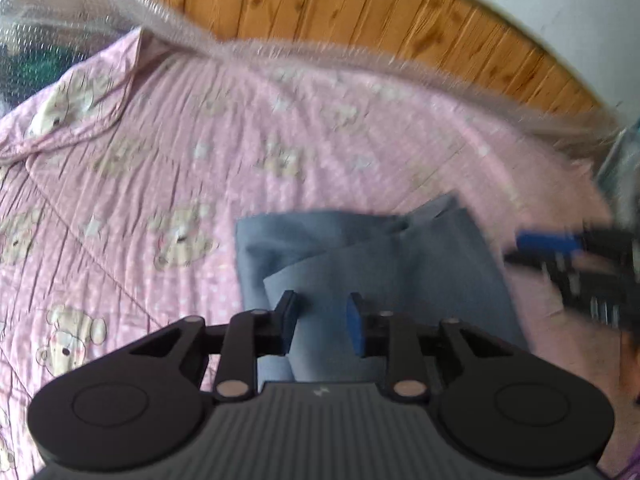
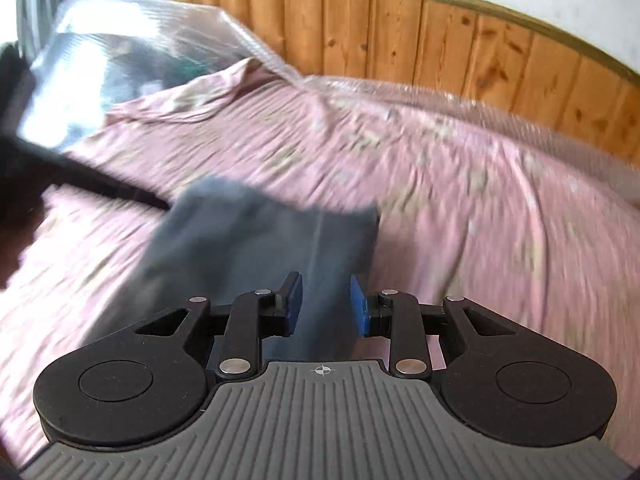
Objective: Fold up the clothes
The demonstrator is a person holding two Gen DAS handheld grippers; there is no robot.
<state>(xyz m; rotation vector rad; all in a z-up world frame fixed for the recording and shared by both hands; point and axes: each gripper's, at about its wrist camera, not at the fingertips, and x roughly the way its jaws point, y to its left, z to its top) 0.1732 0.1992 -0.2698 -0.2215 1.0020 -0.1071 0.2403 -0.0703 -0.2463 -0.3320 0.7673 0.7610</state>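
A folded grey-blue garment [image 1: 360, 256] lies on a pink bedspread [image 1: 160, 152] printed with teddy bears. My left gripper [image 1: 322, 322] is open and empty, its fingers just above the garment's near part. The right gripper [image 1: 568, 256] shows blurred at the right edge of the left wrist view, beside the garment. In the right wrist view the garment [image 2: 256, 236] lies ahead, and my right gripper [image 2: 326, 306] is open and empty over its near edge. The left gripper shows as a dark blurred shape [image 2: 80, 176] at the garment's left.
A wooden headboard [image 1: 360, 12] runs along the far side of the bed, also in the right wrist view [image 2: 440, 40]. Clear plastic sheeting [image 2: 132, 40] covers a dark bundle at the far left corner of the bedspread [image 2: 480, 184].
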